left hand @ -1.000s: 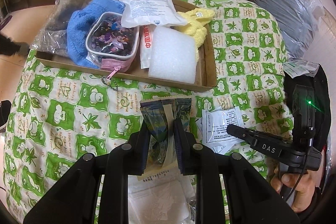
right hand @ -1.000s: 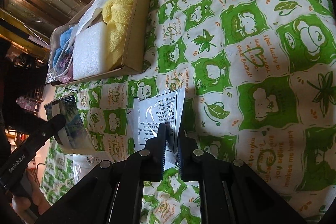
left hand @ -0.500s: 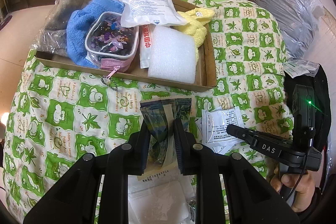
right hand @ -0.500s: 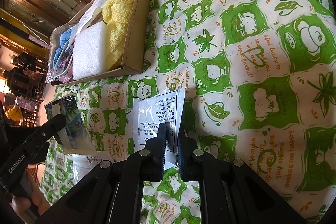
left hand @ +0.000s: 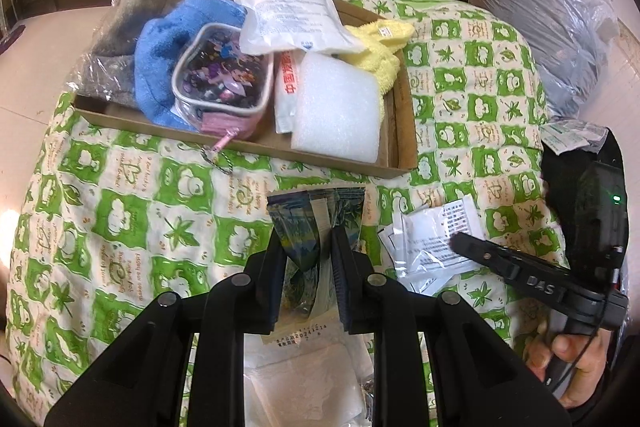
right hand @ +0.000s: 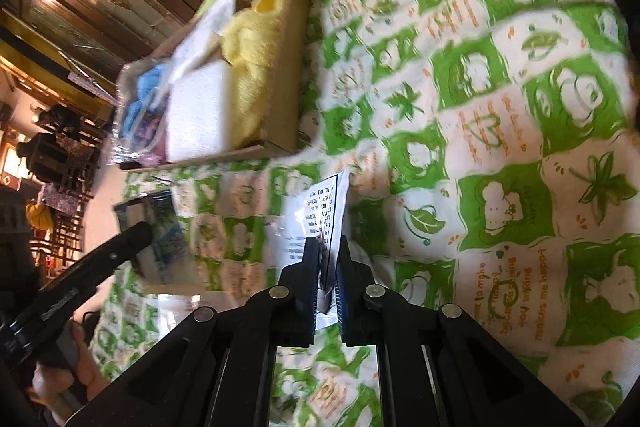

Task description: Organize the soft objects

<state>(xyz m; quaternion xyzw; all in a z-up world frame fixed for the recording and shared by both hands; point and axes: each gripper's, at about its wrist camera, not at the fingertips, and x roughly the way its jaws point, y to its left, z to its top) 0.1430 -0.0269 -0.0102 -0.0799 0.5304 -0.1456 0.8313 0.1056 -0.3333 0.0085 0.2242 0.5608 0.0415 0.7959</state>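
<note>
My left gripper (left hand: 306,239) is shut on a dark blue-green foil packet (left hand: 304,215), which stands up between the pads just in front of the cardboard tray (left hand: 404,131). My right gripper (right hand: 328,247) has its jaws closing on a white printed sachet (right hand: 320,203), pinched by its lower edge over the green-and-white quilt (right hand: 500,107). In the left wrist view the right gripper (left hand: 460,241) lies to the right, over the sachet (left hand: 428,239). The tray holds a white foam block (left hand: 336,111), a yellow cloth (left hand: 376,51), a blue towel (left hand: 160,59), a clear pouch (left hand: 224,75) and a white pack (left hand: 296,19).
A grey item in a plastic bag (left hand: 116,39) fills the tray's left end. A big grey plastic sack (left hand: 540,11) sits at the far right. A white packet (left hand: 304,379) lies under my left gripper. A small packet (left hand: 572,135) rests at the quilt's right edge.
The right gripper has tilted a little with the sachet, and its view is now blurred. The left gripper and its packet have not moved.
</note>
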